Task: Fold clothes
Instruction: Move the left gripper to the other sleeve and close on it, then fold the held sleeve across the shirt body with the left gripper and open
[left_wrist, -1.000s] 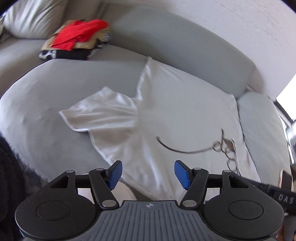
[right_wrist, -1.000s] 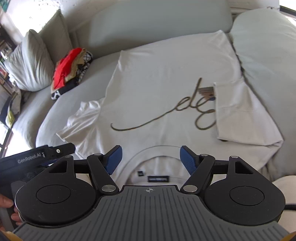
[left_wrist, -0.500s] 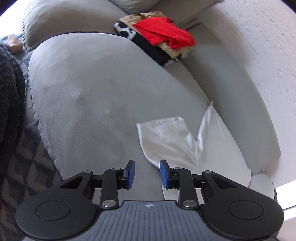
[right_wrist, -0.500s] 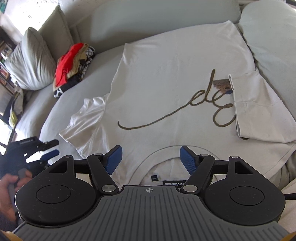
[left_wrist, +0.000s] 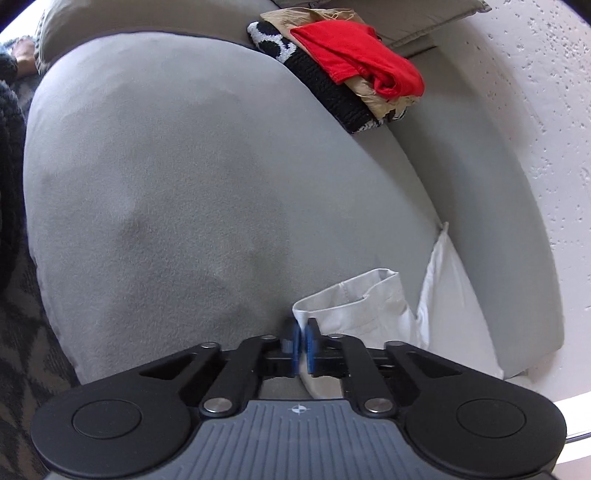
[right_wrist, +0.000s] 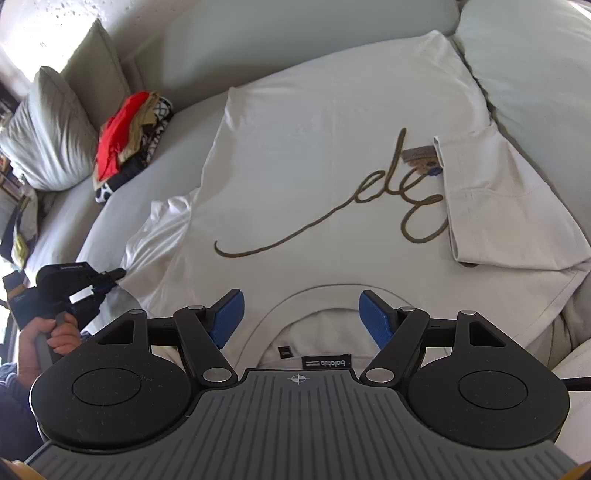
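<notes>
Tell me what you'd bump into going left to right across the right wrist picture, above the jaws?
Hand holding the other gripper → grey pillow → pile of clothes with the red one on top → crumpled left sleeve → white T-shirt with its brown squiggle → folded-over right sleeve.

The left wrist camera is looking low and close past its own fingers along the sofa cushion (left_wrist: 177, 192) toward the clothes pile (left_wrist: 347, 66). The right wrist camera is sitting higher, facing down over the white T-shirt (right_wrist: 314, 155). Both views are sharing that pile and the shirt's sleeve (left_wrist: 365, 306).
</notes>
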